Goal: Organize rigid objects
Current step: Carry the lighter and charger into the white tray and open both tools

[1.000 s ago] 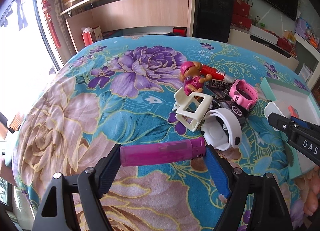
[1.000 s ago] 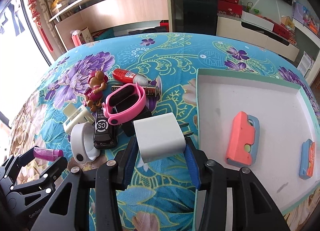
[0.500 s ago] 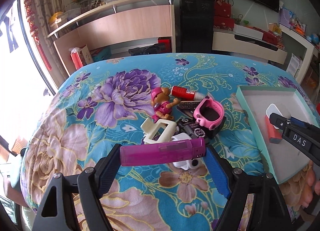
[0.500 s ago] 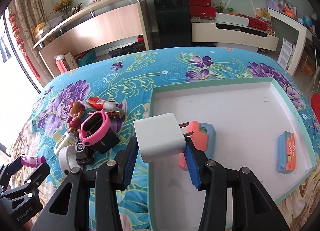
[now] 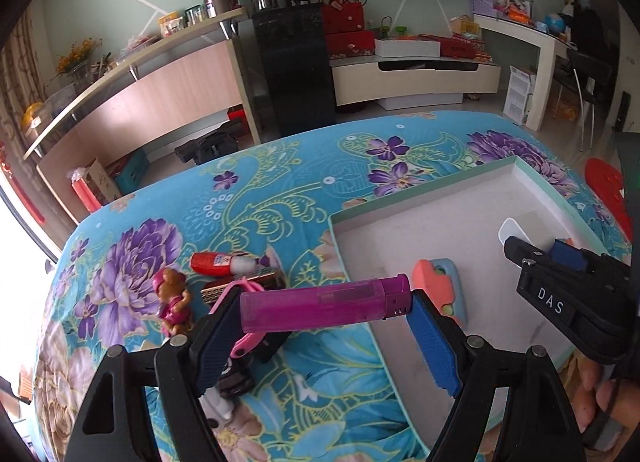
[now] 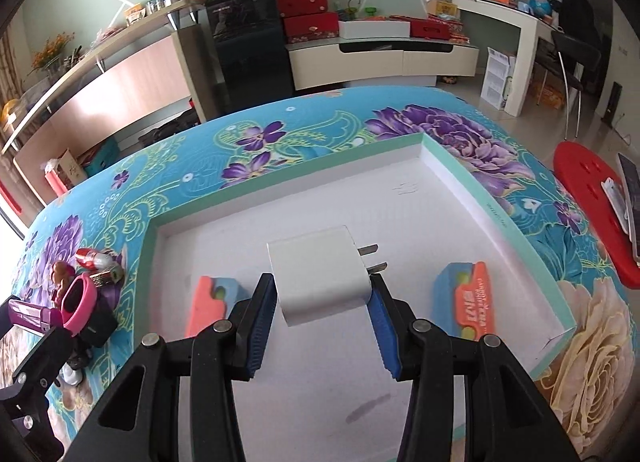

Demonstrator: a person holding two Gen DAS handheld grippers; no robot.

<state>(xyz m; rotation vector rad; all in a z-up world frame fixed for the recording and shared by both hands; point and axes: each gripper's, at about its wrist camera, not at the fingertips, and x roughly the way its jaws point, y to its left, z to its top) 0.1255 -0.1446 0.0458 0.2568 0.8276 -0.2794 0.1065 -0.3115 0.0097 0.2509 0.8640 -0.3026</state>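
Observation:
My left gripper (image 5: 324,326) is shut on a magenta lighter (image 5: 320,304), held crosswise above the left rim of the white tray (image 5: 400,206). My right gripper (image 6: 324,302) is shut on a white plug adapter (image 6: 320,272) and hovers over the tray's floor (image 6: 320,190). It also shows in the left wrist view (image 5: 532,250). Inside the tray lie a coral and blue eraser (image 6: 210,300) and a blue and orange eraser (image 6: 468,298).
Left of the tray on the flowered cloth lie a pink watch (image 6: 78,300), a toy dog figure (image 5: 172,296), a red glue bottle (image 5: 218,262), a battery (image 6: 108,276) and dark items. A red stool (image 6: 592,206) stands to the right.
Both grippers have moved right with their objects. The right one went from the pile to over the tray; the left one now reaches the tray's left rim.

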